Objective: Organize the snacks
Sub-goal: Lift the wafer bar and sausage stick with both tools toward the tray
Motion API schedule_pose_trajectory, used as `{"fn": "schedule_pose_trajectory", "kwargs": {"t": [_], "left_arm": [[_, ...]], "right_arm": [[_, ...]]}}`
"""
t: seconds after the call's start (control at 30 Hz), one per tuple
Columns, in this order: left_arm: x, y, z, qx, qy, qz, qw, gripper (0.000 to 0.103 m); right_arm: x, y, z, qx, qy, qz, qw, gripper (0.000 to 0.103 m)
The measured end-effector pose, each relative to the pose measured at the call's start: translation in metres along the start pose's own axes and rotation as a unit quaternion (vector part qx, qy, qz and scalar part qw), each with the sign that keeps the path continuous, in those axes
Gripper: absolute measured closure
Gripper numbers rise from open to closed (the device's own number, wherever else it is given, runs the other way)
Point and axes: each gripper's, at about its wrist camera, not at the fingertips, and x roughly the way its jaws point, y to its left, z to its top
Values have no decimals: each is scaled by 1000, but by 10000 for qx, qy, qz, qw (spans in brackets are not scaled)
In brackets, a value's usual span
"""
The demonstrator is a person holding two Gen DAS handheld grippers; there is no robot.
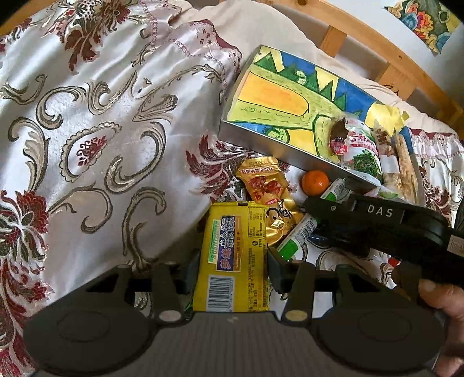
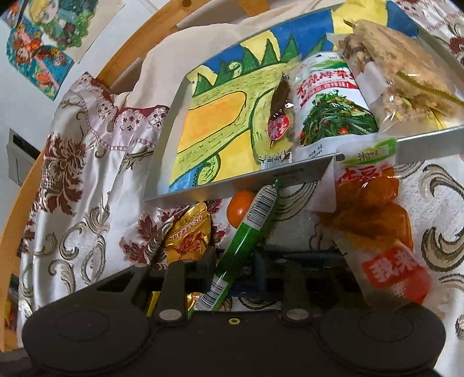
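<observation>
Across a satin bedspread [image 1: 87, 121] woven with dark red flowers and grey-gold scrolls, rumpled against a cream pillow [image 1: 249, 26], a curved wooden bed frame [image 1: 385, 55] and a white wall hung with bright children's drawings [image 2: 43, 37]. Left gripper [image 1: 232, 266] clamped on a yellow biscuit packet [image 1: 235, 261], right gripper [image 2: 232, 261] closed around a green sausage stick [image 2: 246, 232]. Just ahead, a metal tray [image 2: 226, 185] lined with a crayon drawing, tilted on the bedding and holding packets at its far end; beside its near edge a small orange [image 1: 315, 182], a gold pouch [image 1: 269, 191] and an orange tofu packet [image 2: 377, 220].
</observation>
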Motion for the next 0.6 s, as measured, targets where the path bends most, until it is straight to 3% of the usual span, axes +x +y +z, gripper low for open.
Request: {"fn": "schedule_pose_trajectory", "kwargs": {"t": [0.1,0.13,0.2,0.6], "left_arm": [[-2,1,0,-40,-41,1,10000,51],[-2,1,0,-49,-51,0,10000,51],[-3,1,0,-52,-87,-7,9999,51],[-13,3,10,-151,-518,-195,9984,52]], "right_arm": [[2,-1,1,287,-5,143,9995,56],[3,1,1,279,-19,105,9996,57],[6,5,-1,120,-73,-37,9999,73],[-19,0,-4,341,-125,270,9990,81]]}}
